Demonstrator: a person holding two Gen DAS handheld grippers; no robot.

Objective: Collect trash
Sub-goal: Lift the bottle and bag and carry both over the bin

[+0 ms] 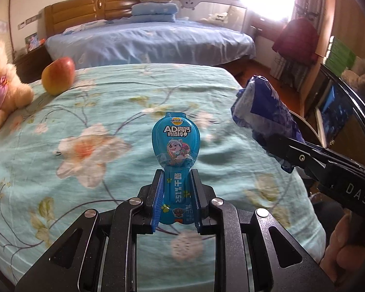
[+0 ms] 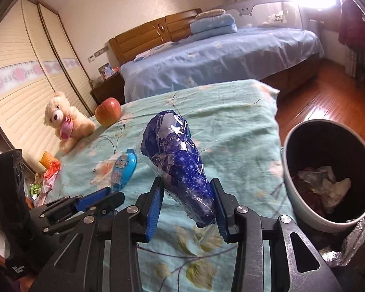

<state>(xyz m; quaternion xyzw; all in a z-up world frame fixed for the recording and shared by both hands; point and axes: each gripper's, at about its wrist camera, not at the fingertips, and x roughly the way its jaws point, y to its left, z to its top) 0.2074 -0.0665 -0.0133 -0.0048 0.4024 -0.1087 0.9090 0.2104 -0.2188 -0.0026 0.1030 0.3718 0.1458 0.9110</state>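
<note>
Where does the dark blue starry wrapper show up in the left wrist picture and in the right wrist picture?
Left wrist view: the dark blue starry wrapper is at right of centre, held up by the right gripper entering from the right edge.
Right wrist view: the same wrapper is at centre, pinched between the blue pads.
Shared landmark: the red apple beside the teddy bear.

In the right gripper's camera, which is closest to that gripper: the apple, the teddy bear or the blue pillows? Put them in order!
From the right gripper:
1. Teddy bear, left, by the wardrobe; too close to call with the apple.
2. Apple, beside the bear.
3. Blue pillows, far back on the other bed.
</note>
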